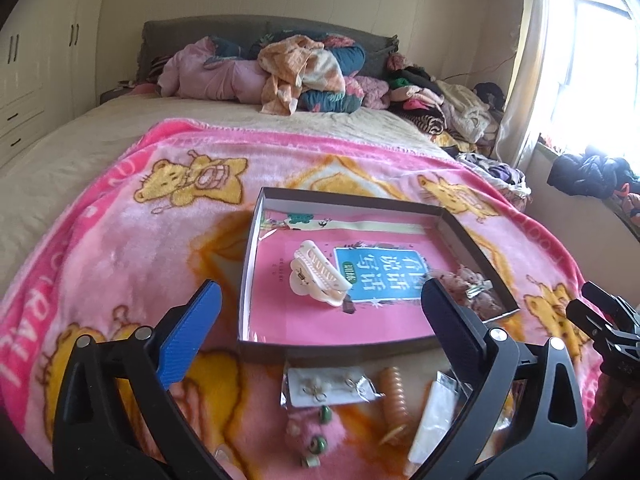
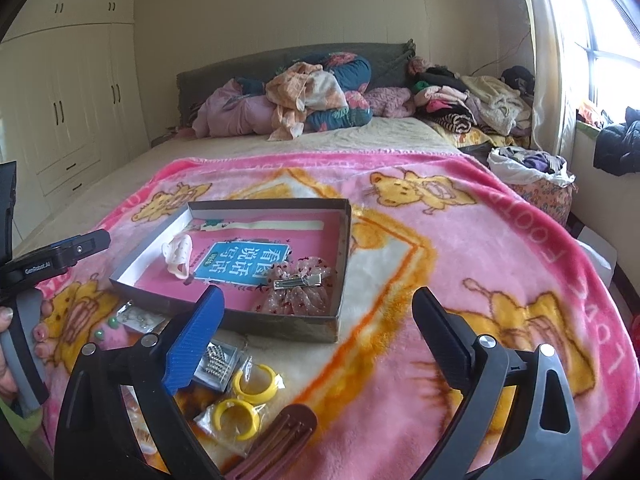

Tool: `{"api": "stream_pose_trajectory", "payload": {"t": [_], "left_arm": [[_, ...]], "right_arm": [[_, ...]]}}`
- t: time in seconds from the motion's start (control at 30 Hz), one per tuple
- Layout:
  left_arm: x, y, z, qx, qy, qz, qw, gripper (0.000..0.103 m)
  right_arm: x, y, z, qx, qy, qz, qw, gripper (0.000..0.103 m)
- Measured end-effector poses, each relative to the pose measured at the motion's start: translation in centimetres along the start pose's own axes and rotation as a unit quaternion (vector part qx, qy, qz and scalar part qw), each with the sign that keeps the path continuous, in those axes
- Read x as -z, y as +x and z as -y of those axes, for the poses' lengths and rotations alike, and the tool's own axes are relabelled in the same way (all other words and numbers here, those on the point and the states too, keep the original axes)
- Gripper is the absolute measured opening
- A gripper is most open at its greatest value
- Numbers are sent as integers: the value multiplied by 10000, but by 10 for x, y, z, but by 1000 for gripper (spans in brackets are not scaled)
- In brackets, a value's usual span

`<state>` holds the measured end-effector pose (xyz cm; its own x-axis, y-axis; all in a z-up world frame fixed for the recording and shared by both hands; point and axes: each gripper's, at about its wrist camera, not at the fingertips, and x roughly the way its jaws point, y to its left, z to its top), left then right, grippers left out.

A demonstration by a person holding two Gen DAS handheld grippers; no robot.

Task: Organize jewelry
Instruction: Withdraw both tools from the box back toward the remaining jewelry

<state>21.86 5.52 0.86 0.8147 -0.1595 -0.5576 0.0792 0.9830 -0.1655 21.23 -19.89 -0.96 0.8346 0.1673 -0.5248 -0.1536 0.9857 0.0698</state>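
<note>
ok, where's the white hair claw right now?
The white hair claw is inside the shallow box, left of the blue label. In the right wrist view it lies near the box's left wall, across from the pink bow clip.

Two close wrist views, angled down, sharing the box (image 1: pixel 460 232).

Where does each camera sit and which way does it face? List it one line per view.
Left wrist: on the left tongs, looking down the bed at the box; own open fingers and the right tongs show.
Right wrist: on the right tongs, facing the same way; own open fingers, left tongs and hand show.
Shared: box, white claw clip, pink blanket.
</note>
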Motion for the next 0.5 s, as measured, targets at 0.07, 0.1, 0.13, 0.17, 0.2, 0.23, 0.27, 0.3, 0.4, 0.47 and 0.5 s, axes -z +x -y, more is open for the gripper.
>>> {"api": "stream_pose_trajectory", "payload": {"t": [0.07, 0.1, 0.13, 0.17, 0.2, 0.23, 0.27, 0.3, 0.4, 0.47, 0.5], "left_arm": [[2, -8, 3, 9, 28, 58, 10000, 91], [3, -11, 4, 23, 32, 73, 10000, 92], [5, -15, 5, 35, 40, 95, 9999, 91], [6, -18, 5, 33, 48, 103, 9999, 92], [7, -19, 5, 34, 47, 103, 9999, 92], [9, -22, 5, 45, 37, 102, 9999, 92], [11, -24, 6, 51, 28, 98, 9999, 92], [13, -26, 6, 57, 18, 94, 9999, 92], [17, -31, 6, 51, 19, 81, 10000, 91], [19, -33, 5, 55, 15, 76, 10000, 92], [20, -35, 5, 62, 9, 69, 10000, 92]], "right_arm": [[0, -5, -1, -13, -23, 41, 10000, 92], [1, -8, -1, -10, -41, 65, 10000, 92], [2, -11, -2, -13, -68, 85, 9999, 92], [3, -15, -3, -25, -85, 106, 9999, 92], [4, -17, -4, -33, -89, 115, 9999, 92], [5, -21, -5, -51, -95, 121, 9999, 92], [6, -23, -5, -69, -102, 132, 9998, 92], [7, -26, -7, -82, -115, 148, 9998, 92], [10, -31, -10, -115, -153, 155, 9997, 92], [12, -35, -12, -141, -183, 157, 9996, 92], [14, -37, -14, -157, -201, 151, 9996, 92]]}}
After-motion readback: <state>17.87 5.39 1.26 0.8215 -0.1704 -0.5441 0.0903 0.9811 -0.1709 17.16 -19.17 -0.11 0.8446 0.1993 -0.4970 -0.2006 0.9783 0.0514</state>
